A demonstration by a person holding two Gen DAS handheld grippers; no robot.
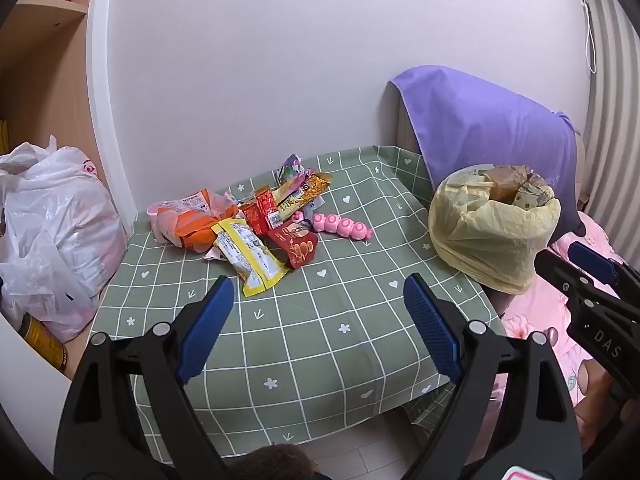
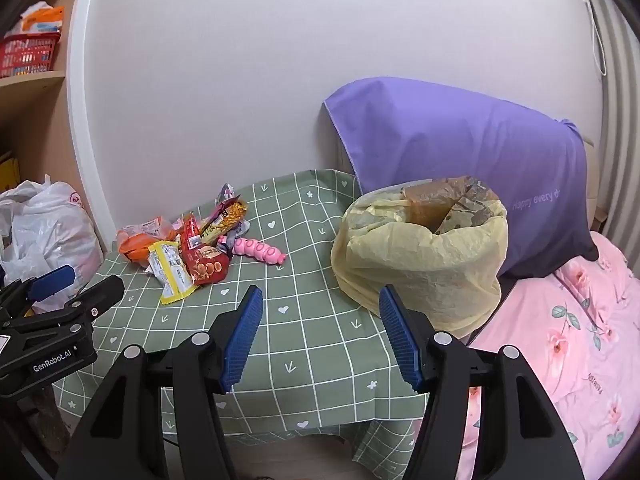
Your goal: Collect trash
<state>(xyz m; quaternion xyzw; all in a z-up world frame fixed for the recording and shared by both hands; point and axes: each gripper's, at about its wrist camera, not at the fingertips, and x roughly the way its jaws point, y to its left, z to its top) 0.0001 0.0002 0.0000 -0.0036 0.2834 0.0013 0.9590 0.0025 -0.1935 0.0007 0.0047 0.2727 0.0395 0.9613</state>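
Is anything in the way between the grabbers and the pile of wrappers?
Nothing visible is. Both the left gripper and right gripper hang open over bare tablecloth, with the wrappers straight ahead. The pink toy lies beside the pile, not in front. The bin stands off to the right.

both views are evenly and softly lit, bright without harsh glare; the wall [image 1: 260, 60] reads as a flat pale tone. shadows are faint, only a soft dark edge under the yellow bag [image 1: 494, 236] and the wrappers [image 1: 248, 232]. focus is sharp across the counter [image 2: 320, 340]. fisheye distortion bends the shelf [image 1: 44, 40] and curtain [image 2: 618, 120] into curves, and black vignetting fills the corners
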